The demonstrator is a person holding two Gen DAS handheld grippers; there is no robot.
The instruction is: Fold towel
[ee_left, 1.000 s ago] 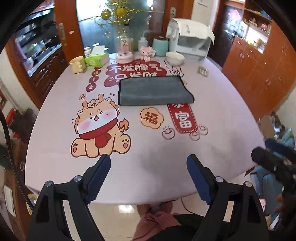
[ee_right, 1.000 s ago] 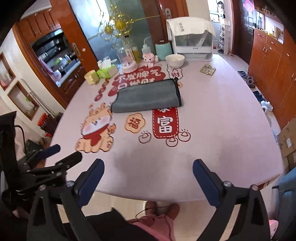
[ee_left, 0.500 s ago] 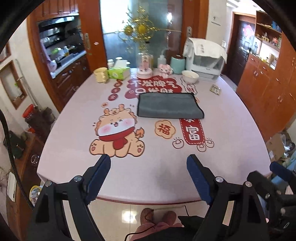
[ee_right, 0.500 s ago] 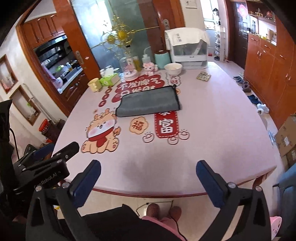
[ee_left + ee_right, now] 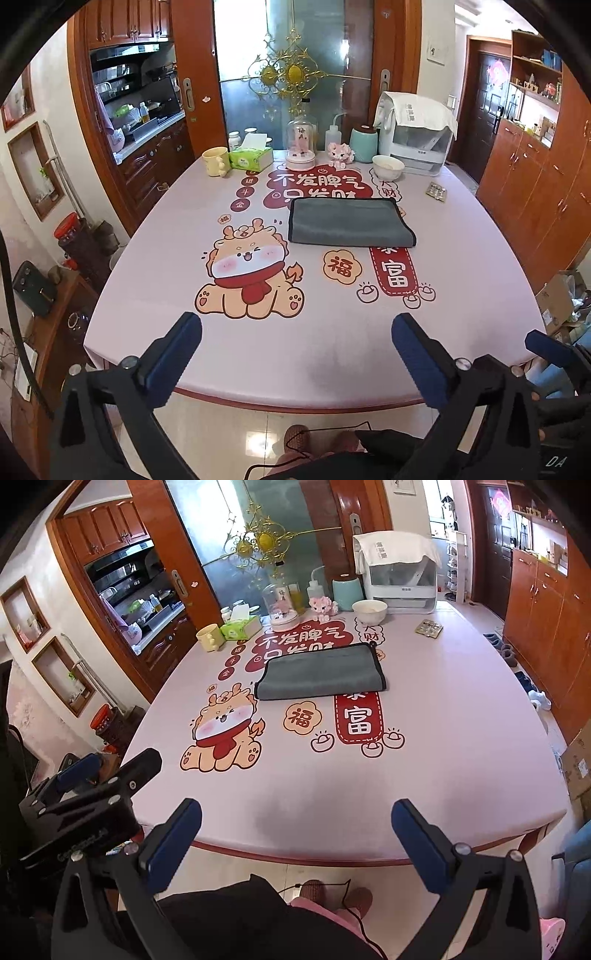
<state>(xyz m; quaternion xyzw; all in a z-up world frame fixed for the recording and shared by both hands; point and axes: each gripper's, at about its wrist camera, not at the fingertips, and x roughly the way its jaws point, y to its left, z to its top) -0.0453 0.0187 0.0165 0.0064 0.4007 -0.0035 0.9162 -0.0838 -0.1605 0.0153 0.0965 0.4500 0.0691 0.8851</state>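
1. The towel (image 5: pixel 349 222) is grey, folded into a flat rectangle, and lies on the far half of the table (image 5: pixel 461 258), partly covering the red printed characters on the tablecloth.
2. Its near edge sits just above the round "福" sticker (image 5: pixel 341 266) and the red banner (image 5: pixel 393 271); the cartoon dragon print (image 5: pixel 249 275) is near its left corner.
3. Beyond the towel, along the far edge, stand a yellow mug (image 5: pixel 216 161), a green tissue box (image 5: pixel 251 157), a glass dome (image 5: pixel 301 142), a pink toy (image 5: pixel 340 153), a teal canister (image 5: pixel 364 144), a white bowl (image 5: pixel 388 167) and a white appliance (image 5: pixel 417 142) with a cloth over it.
4. A small blister pack (image 5: pixel 436 192) lies to the right of the bowl, apart from the towel.
5. The left gripper (image 5: pixel 295 354) is released, its blue pads (image 5: pixel 173 360) wide apart and holding nothing, held off the near table edge, well apart from the towel.
6. The right gripper (image 5: pixel 295 836) is likewise spread wide and holds nothing, off the near edge too.
7. In the right wrist view the left gripper appears at the lower left, beside the table.
8. The person's pink slippers (image 5: pixel 332 897) show on the tiled floor below the table edge.
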